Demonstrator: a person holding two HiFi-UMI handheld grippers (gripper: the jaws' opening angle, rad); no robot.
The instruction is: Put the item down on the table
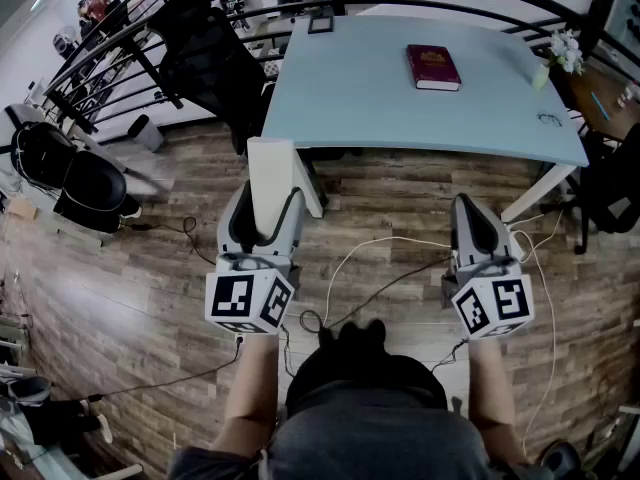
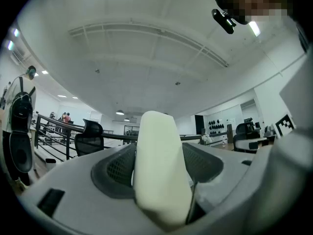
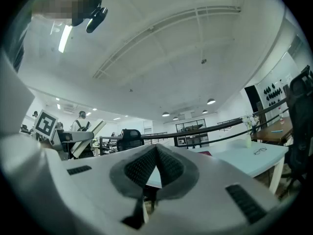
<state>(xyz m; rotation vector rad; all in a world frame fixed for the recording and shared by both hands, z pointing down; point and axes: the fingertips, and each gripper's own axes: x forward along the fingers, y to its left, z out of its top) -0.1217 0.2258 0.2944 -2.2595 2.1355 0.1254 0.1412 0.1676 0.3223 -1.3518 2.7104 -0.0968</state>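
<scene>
- Nearest the lens: the person's grey-clad torso (image 1: 370, 433) and two bare forearms, reaching forward so that both tools sit level out in front.
- Far left: a black office chair (image 1: 205, 53) against the railing, well clear of the work.
- Left of centre: left gripper (image 1: 268, 206), clamped wide on a pale slab (image 1: 272, 168), pads pressing both flat faces so it stands upright and cannot tip.
- In the left gripper view: fills the gap between the jaws, rounded end pointing ahead.
- Hangs over the wood floor, just short of the near left corner of the table (image 1: 380, 108); judged not yet set down, with a carry forward over the top needed first.
- Mid-table, far side: a dark red book (image 1: 433, 67), lying flat, with plenty of bare surface nearer for the slab.
- Right of centre: right gripper (image 1: 470, 213), jaws closed together on nothing, held beside the body, seemingly kept out of the way.
- Far right edge of the table: spectacles (image 1: 549, 120) and a small vase of flowers (image 1: 565, 53), best avoided when placing.
</scene>
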